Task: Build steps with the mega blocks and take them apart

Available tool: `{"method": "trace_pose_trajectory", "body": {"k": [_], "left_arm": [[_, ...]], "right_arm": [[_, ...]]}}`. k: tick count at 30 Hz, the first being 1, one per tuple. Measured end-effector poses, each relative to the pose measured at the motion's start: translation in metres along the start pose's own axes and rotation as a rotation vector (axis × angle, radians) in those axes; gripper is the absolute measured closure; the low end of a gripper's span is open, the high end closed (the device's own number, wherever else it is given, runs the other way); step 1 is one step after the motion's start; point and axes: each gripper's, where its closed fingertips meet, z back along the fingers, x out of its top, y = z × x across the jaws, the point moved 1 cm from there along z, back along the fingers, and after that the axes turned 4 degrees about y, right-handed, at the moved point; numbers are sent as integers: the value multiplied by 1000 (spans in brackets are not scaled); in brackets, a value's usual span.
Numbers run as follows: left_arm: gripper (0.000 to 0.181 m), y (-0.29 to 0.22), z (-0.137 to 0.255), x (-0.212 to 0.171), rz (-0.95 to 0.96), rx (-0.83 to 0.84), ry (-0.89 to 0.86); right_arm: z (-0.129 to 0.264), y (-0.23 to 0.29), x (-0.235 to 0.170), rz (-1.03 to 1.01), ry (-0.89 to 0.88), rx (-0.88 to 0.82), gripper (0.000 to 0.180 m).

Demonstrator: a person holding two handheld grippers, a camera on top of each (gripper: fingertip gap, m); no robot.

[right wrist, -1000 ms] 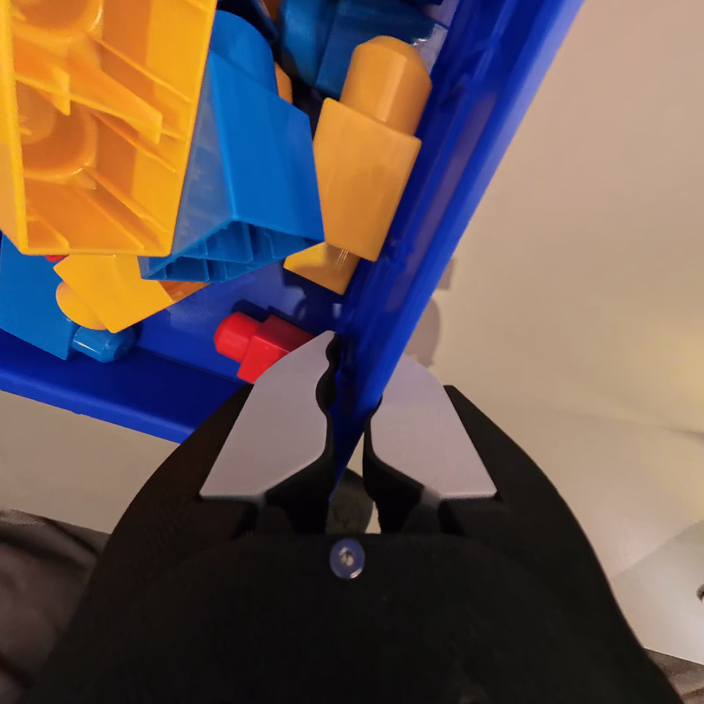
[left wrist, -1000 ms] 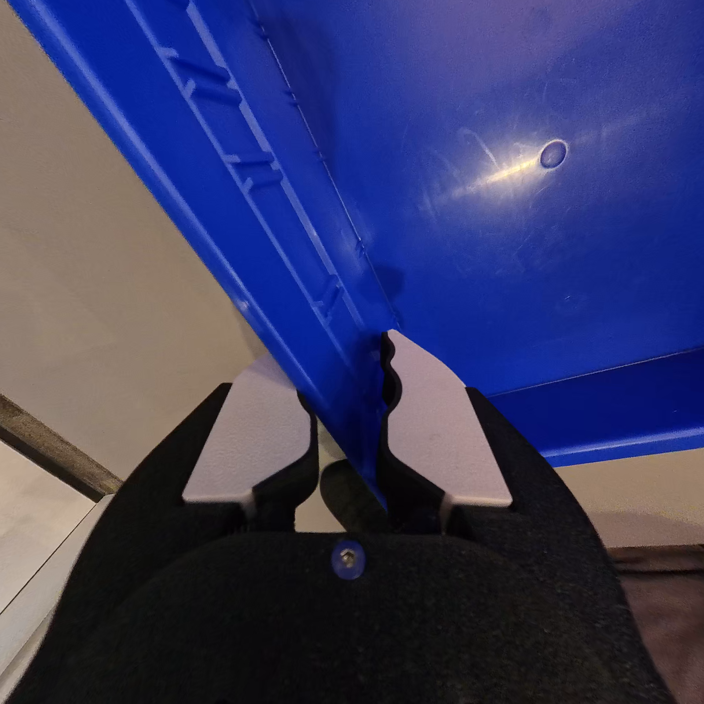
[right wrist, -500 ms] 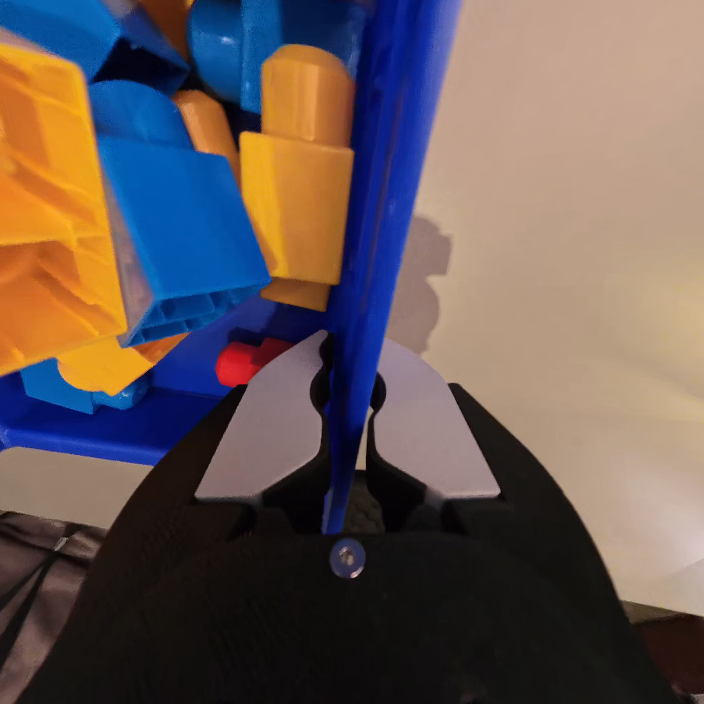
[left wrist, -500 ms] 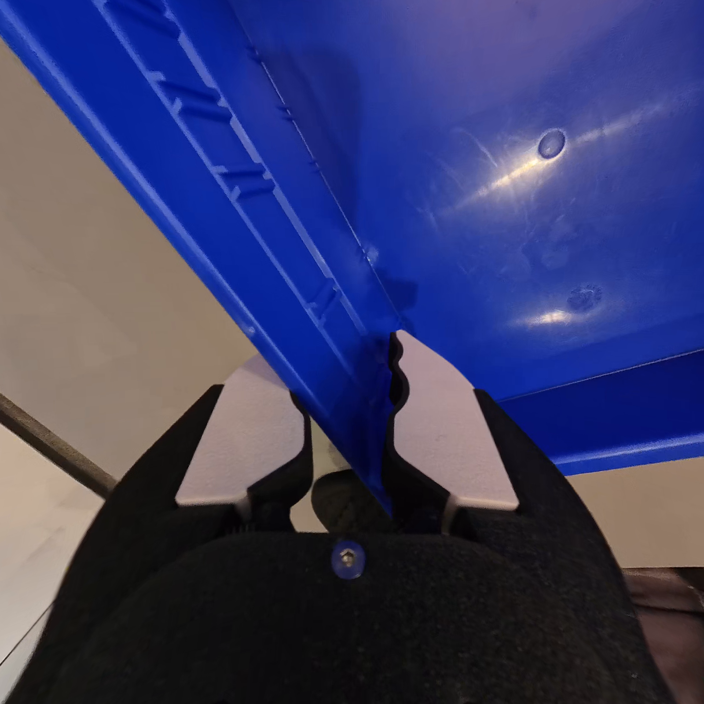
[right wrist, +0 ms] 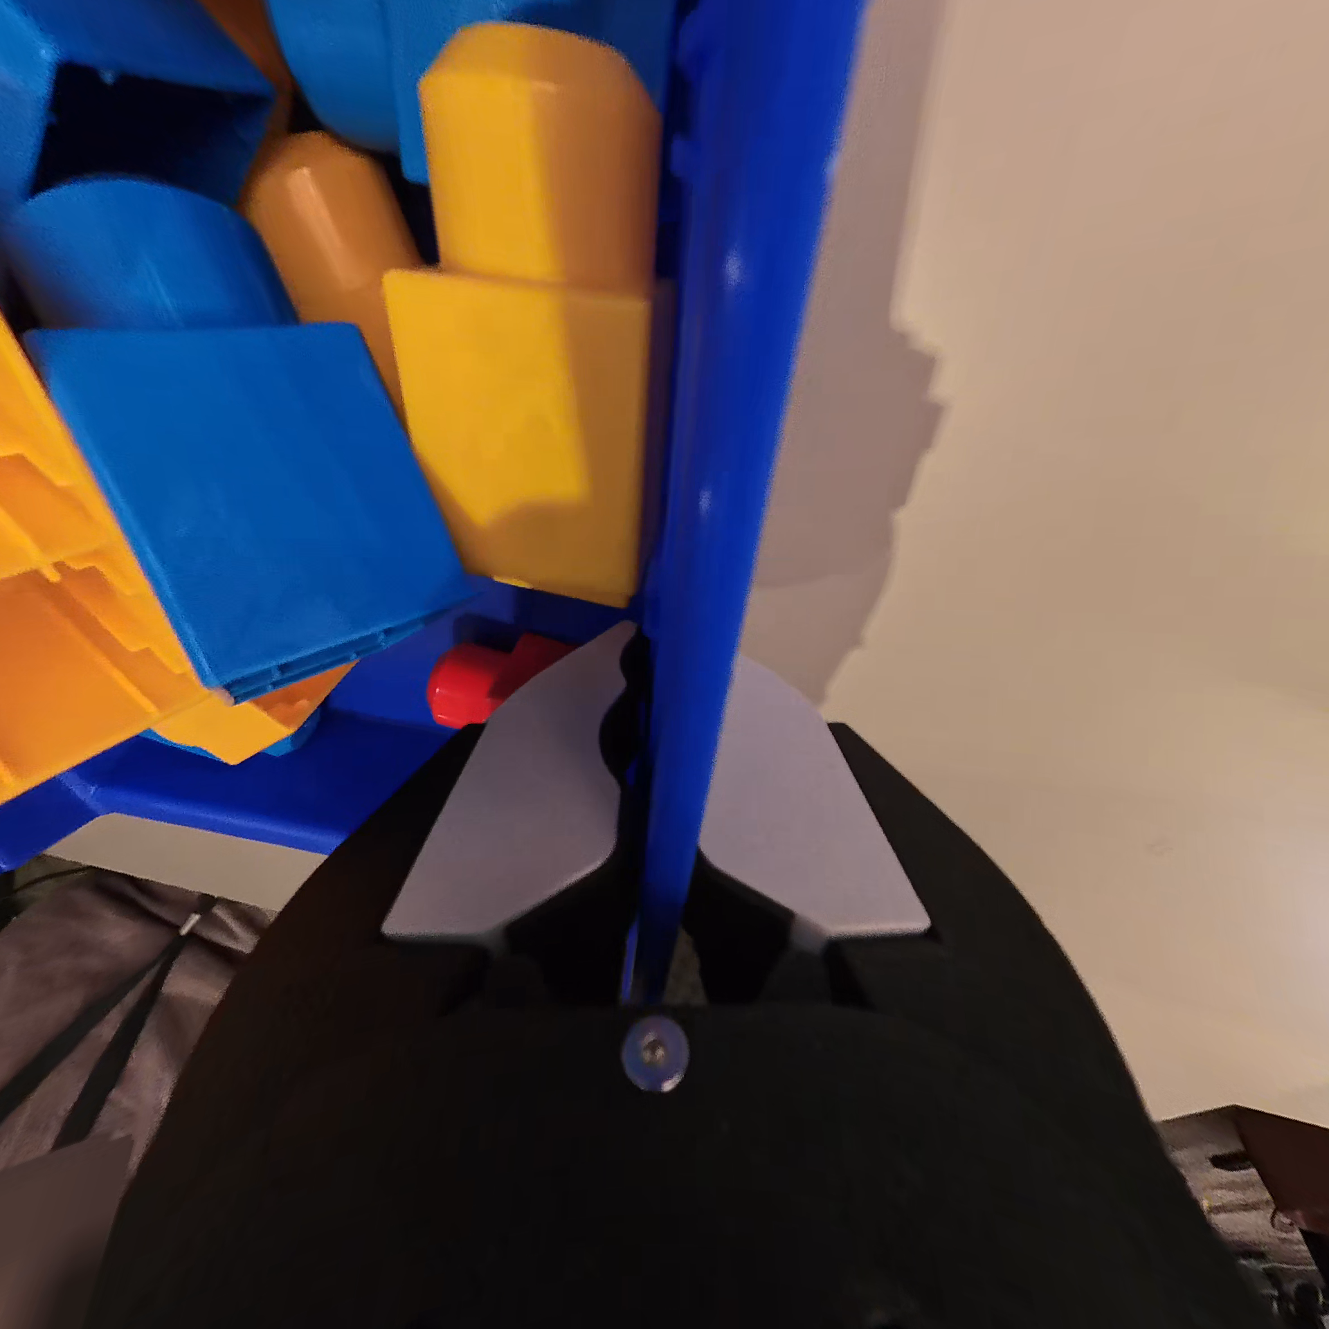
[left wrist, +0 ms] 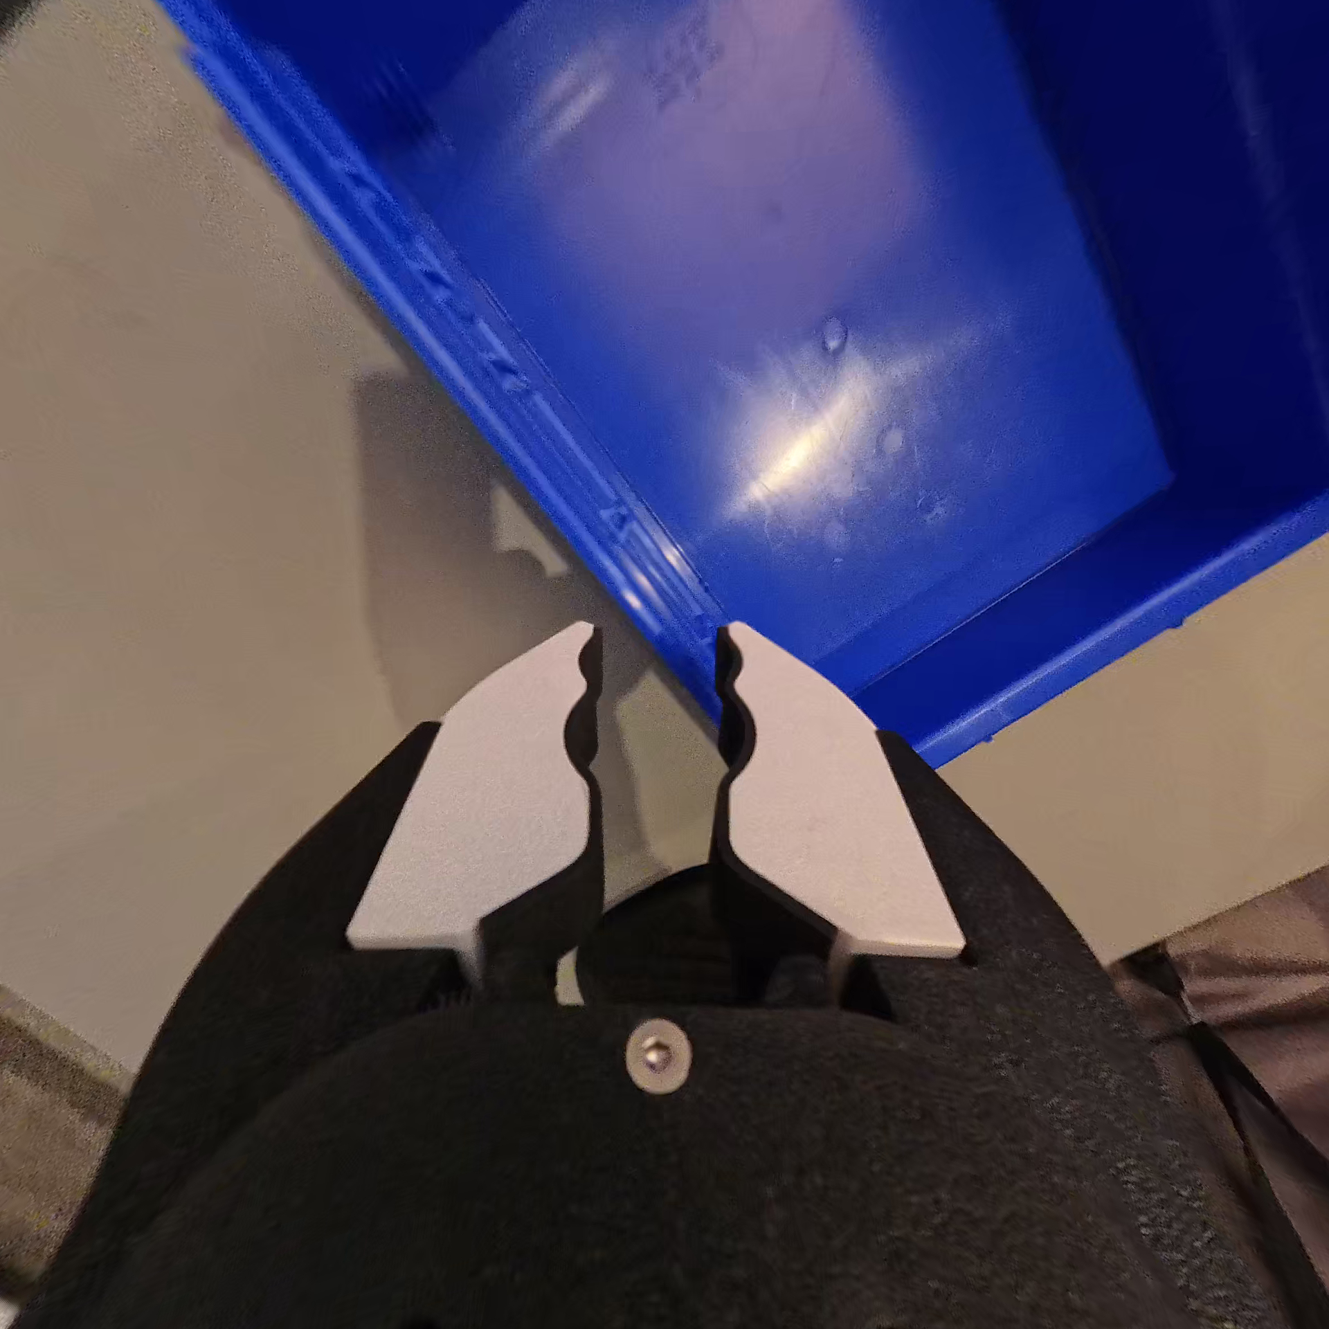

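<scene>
A blue plastic bin (left wrist: 791, 323) fills the upper right of the left wrist view; the part seen there holds nothing. My left gripper (left wrist: 656, 633) is open, and the bin's near corner lies just past its right fingertip. In the right wrist view my right gripper (right wrist: 683, 640) is shut on the bin's side wall (right wrist: 719, 431). Mega blocks are piled against that wall: a yellow block (right wrist: 518, 403), a blue block (right wrist: 244, 496), a small red block (right wrist: 467, 679) and a large yellow-orange one (right wrist: 57, 647).
A beige tabletop (left wrist: 180, 503) lies under and around the bin, and it also shows in the right wrist view (right wrist: 1079, 575). Dark grey fabric lies at the near edge (left wrist: 1237, 1007), also at the lower left of the right wrist view (right wrist: 108, 1007). About 45 cm separates my left fingertips from my right.
My left gripper has opened and let go of the bin's wall, drawing back a little. My right gripper keeps its grip; the bin has turned and the blocks have shifted towards that wall.
</scene>
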Motion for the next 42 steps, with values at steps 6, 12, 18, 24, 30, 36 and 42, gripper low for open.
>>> {"method": "trace_pose_trajectory", "body": {"k": [6, 12, 18, 24, 30, 36, 42], "left_arm": [[155, 33, 85, 1, 51, 92, -392], [160, 63, 182, -23, 127, 194, -845], [162, 71, 223, -60, 117, 311, -1044], [160, 71, 220, -69, 139, 278, -1019], [159, 72, 214, -70, 139, 288, -975], [159, 77, 214, -76, 159, 278, -971], [156, 91, 213, -95, 223, 271, -962]], "right_arm": [[2, -17, -3, 27, -34, 8, 173], [10, -36, -18, 57, -67, 21, 174], [30, -60, -27, 49, -132, -91, 175], [45, -69, -32, 55, -186, -100, 174], [82, -56, -36, 91, -188, -121, 174], [133, 0, -23, 187, -178, -133, 175], [156, 119, 17, 387, -174, -111, 174]]}}
